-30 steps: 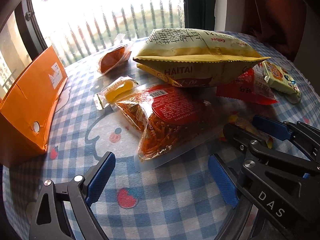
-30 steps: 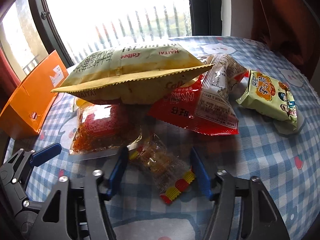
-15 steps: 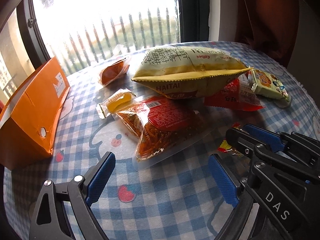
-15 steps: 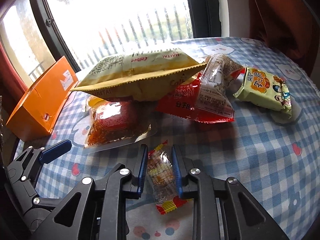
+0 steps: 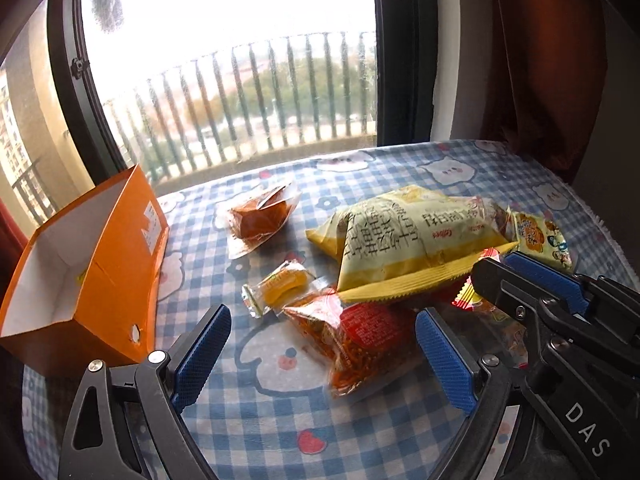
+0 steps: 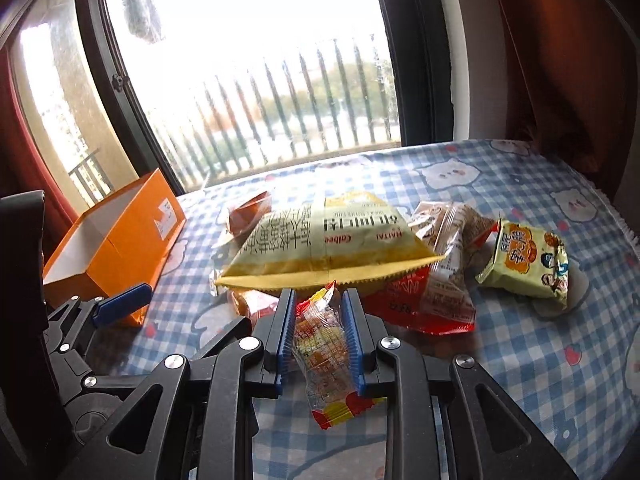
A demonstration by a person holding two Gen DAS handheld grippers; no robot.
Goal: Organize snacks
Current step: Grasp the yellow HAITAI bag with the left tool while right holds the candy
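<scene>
My right gripper (image 6: 319, 322) is shut on a small clear candy packet (image 6: 322, 344) with red and yellow ends, lifted off the checked tablecloth (image 6: 520, 360). Beyond it lie a big yellow chip bag (image 6: 328, 248), a red bag (image 6: 408, 304), a clear wrapped snack (image 6: 448, 248) and a green noodle pack (image 6: 528, 264). My left gripper (image 5: 322, 356) is open above a clear pouch of orange strips (image 5: 356, 340); nothing is between its fingers. In the left wrist view the right gripper (image 5: 532, 284) shows at the right. An open orange box (image 5: 92, 272) stands at the left.
A small yellow wrapped sweet (image 5: 280, 284) and an orange pouch (image 5: 260, 216) lie between the box and the chip bag. A window with railings runs along the table's far edge, and a dark curtain (image 5: 552, 60) hangs at the right.
The right gripper closed on the candy packet and lifted it off the table. Both grippers rose, so the snacks and the orange box look smaller and lower in both views.
</scene>
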